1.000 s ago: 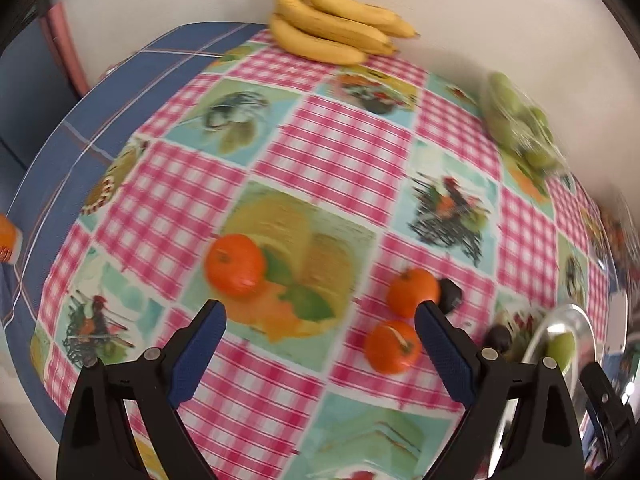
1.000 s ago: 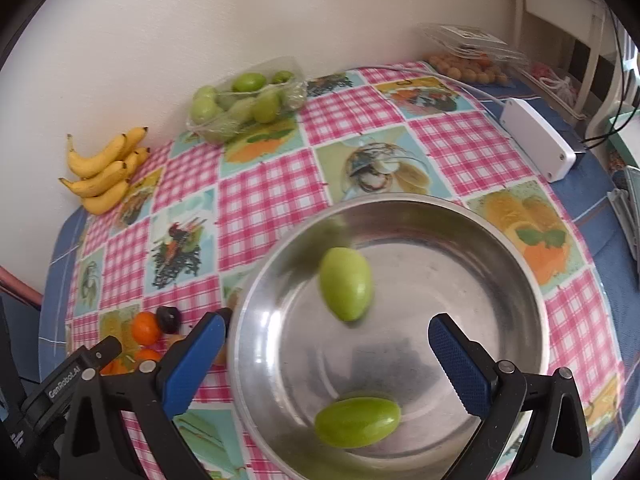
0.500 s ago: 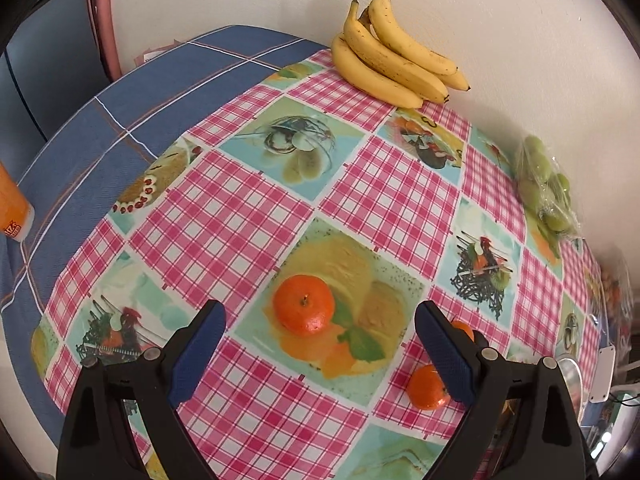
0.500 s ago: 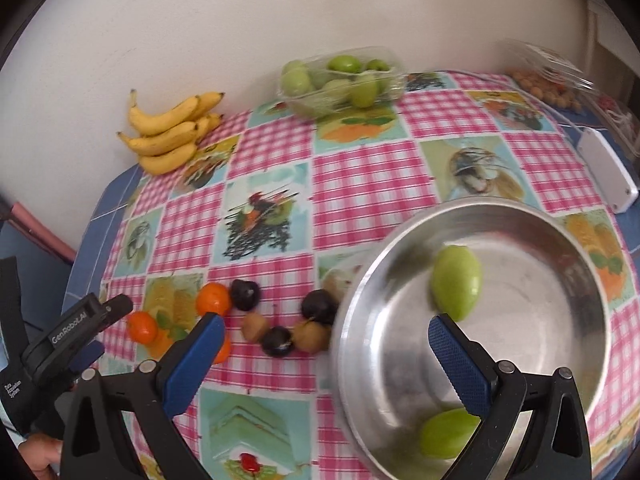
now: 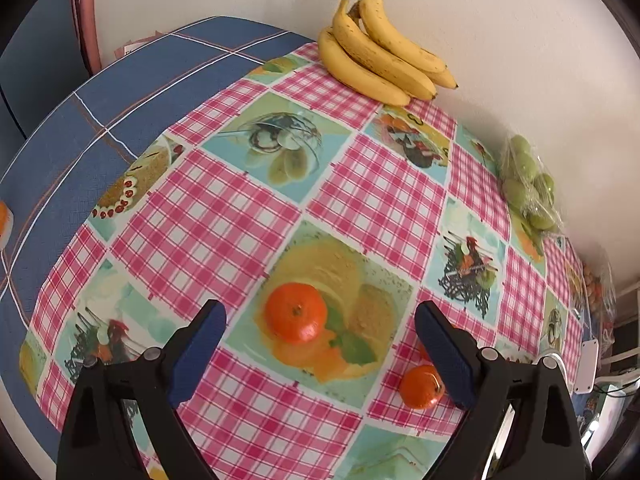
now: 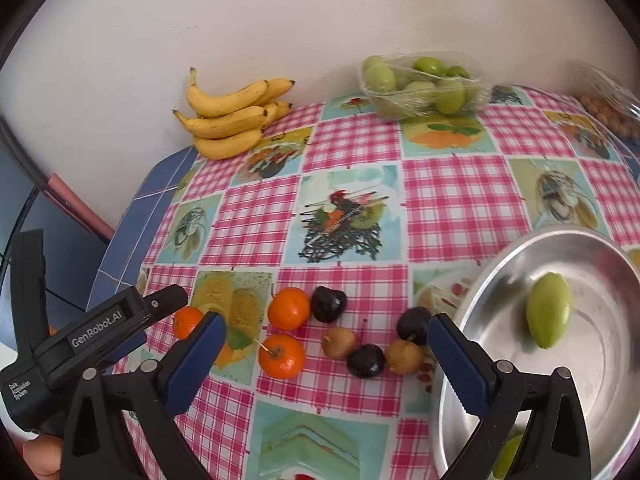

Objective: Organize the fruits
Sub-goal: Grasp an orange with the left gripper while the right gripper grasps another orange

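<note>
- The table (image 6: 452,200) wears a pink-check cloth with printed fruit squares over a blue cloth, and backs onto a white wall
- A steel bowl (image 6: 480,292) sits at the right of the right wrist view, with one green fruit (image 6: 548,310) lying in its middle and a second green fruit (image 6: 506,456) low down, half hidden behind the right finger
- A bunch of bananas (image 6: 232,112) rests against the wall at the far left of the table
- A clear tray of green fruits (image 6: 420,88), wrapped in film, stands by the wall to the right of the bananas
- The right gripper (image 6: 326,354) hangs above the loose fruit, fingers wide apart and just beginning to close, with nothing pressed between them
- The left gripper (image 5: 320,344) points down at the cloth, fingers wide apart; one mandarin (image 5: 296,313) lies on the table in the gap, touched by neither finger
- In the right wrist view that same mandarin (image 6: 187,322) sits just beside the left gripper's tip
- Two more mandarins (image 6: 289,308) (image 6: 281,356) lie close together left of the bowl
- Three dark plums (image 6: 328,304) (image 6: 414,325) (image 6: 366,361) and two small brown fruits (image 6: 338,343) (image 6: 403,356) cluster between the mandarins and the bowl, some touching
</note>
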